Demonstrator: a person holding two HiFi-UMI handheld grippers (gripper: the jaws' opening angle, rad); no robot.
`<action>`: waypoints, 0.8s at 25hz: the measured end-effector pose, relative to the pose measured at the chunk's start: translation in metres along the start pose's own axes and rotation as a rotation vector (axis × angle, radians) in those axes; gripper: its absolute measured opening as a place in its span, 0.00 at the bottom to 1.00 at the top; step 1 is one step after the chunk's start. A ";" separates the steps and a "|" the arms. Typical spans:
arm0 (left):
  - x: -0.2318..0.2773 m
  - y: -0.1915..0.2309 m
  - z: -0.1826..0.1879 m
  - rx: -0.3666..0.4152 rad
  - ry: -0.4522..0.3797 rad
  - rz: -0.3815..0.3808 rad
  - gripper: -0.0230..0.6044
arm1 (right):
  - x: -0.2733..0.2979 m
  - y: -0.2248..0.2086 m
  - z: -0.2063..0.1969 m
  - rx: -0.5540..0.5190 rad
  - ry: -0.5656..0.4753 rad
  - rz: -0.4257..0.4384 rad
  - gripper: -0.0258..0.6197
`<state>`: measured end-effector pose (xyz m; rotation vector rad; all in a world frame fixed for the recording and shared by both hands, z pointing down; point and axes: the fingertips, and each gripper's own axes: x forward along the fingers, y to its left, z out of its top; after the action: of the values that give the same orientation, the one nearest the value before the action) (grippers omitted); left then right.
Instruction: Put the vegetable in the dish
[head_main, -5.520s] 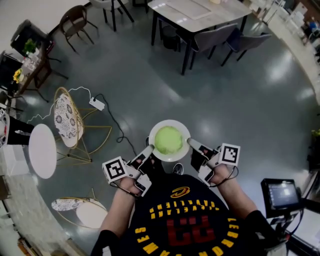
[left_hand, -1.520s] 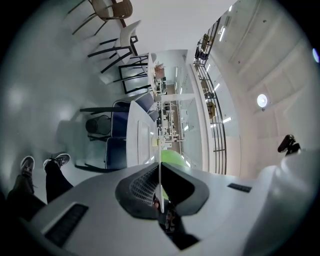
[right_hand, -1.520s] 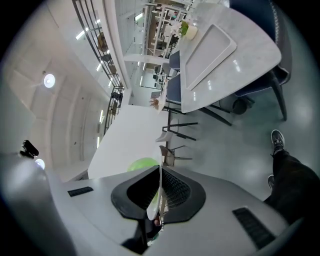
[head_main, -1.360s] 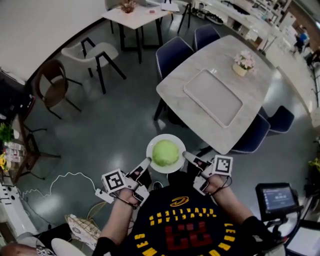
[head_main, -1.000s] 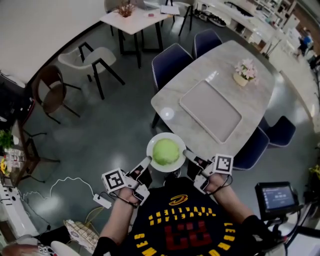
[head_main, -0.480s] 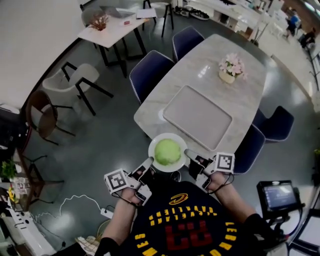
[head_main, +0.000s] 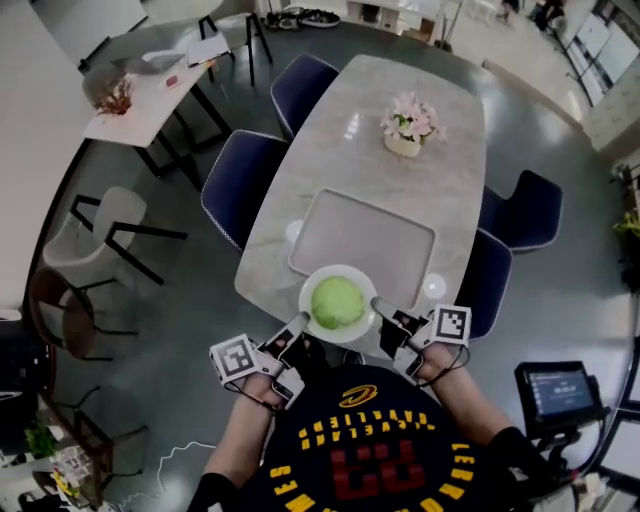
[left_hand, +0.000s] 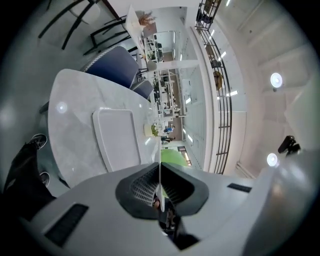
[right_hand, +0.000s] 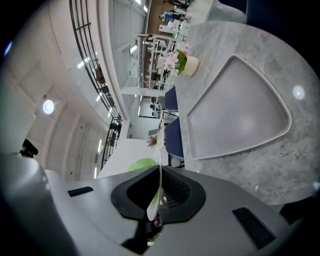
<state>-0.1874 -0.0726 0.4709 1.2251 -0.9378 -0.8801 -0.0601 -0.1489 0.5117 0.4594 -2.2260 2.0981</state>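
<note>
Vegetable (head_main: 337, 302), round, sits centred in level dish (head_main: 338, 269).

I see a black T-shirt (head_main: 400, 425) with yellow and red print; the left gripper (head_main: 297, 327) and right gripper (head_main: 381, 307) carry black-and-white marker cubes (head_main: 232, 358).

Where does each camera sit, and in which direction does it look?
Head view: on the person's head, looking steeply down at the plate with the vegetable, at the table's near end; both forearms, left gripper and right gripper show.
Left gripper view: on the left gripper, looking along its fingers, shut on the plate's rim, across the tray.
Right gripper view: on the right gripper, same, from the opposite side.
Shared: tray and flowers.
</note>
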 end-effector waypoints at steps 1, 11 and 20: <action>0.007 0.001 0.009 0.051 0.037 0.015 0.05 | 0.003 0.002 0.007 0.004 -0.027 0.000 0.07; 0.079 -0.007 0.064 0.171 0.332 0.070 0.05 | 0.019 0.005 0.055 0.046 -0.287 -0.019 0.07; 0.122 -0.001 0.077 0.185 0.554 0.061 0.05 | 0.015 -0.002 0.073 0.025 -0.467 -0.070 0.07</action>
<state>-0.2145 -0.2128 0.4903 1.4876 -0.6090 -0.3718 -0.0614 -0.2236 0.5115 1.1138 -2.3580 2.1577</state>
